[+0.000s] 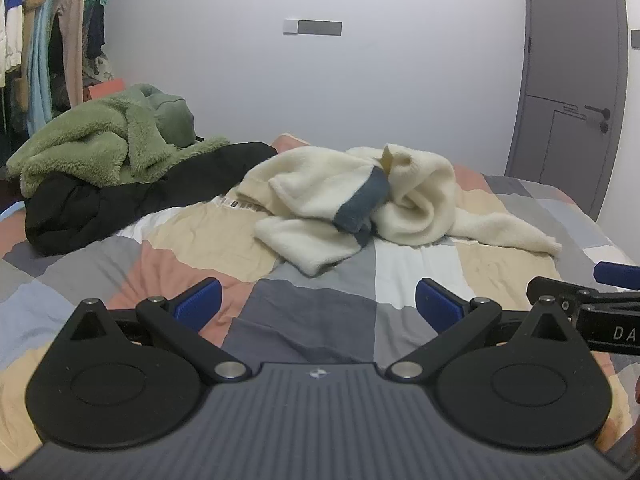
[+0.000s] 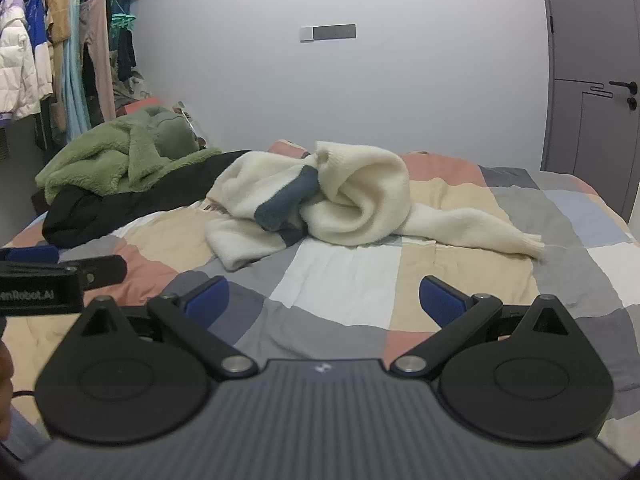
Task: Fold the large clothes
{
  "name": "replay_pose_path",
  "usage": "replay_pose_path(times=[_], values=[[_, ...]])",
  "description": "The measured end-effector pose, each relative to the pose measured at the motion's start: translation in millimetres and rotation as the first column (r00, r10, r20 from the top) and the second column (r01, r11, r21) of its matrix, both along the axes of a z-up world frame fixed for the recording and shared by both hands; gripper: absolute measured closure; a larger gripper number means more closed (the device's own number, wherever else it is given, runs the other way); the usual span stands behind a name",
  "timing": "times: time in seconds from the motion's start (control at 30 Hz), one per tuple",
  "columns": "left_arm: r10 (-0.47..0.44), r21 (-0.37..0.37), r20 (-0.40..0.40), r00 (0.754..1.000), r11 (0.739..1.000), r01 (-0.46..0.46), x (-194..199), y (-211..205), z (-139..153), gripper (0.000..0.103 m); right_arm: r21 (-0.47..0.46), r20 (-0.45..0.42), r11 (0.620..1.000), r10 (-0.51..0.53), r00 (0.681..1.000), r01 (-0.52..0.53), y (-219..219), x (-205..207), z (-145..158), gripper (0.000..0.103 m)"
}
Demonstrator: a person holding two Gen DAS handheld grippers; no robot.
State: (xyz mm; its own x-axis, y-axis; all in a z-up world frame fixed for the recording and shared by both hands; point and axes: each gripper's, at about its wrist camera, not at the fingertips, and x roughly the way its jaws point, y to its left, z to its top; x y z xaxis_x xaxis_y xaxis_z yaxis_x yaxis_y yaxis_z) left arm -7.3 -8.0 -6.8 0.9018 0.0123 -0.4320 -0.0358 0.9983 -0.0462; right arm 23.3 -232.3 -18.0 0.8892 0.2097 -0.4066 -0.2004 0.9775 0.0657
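Left gripper (image 1: 318, 302) wide, nothing between its blue pads; right gripper (image 2: 324, 300) same. Both hover over the near part of the bed (image 1: 320, 320), tilted slightly down, side by side. Cream sweater (image 1: 360, 200) with a dark blue band lies crumpled mid-bed, ahead of both and well apart from them, one sleeve trailing right. Green fleece (image 1: 92, 140) sits on a black garment (image 1: 132, 196) at the bed's far left, touching. Clothes rack (image 2: 60, 48) beyond the bed's left corner; grey door (image 1: 568, 80) past its right side.
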Motion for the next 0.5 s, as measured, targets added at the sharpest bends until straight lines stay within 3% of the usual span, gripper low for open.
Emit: replay_pose_path(times=[0.5], values=[[0.011, -0.005, -0.013, 1.0, 1.0, -0.011, 2.4, 1.6, -2.2, 0.0, 0.01, -0.012, 1.0, -0.002, 1.0, 0.002, -7.6, -1.2, -6.0, 0.0]])
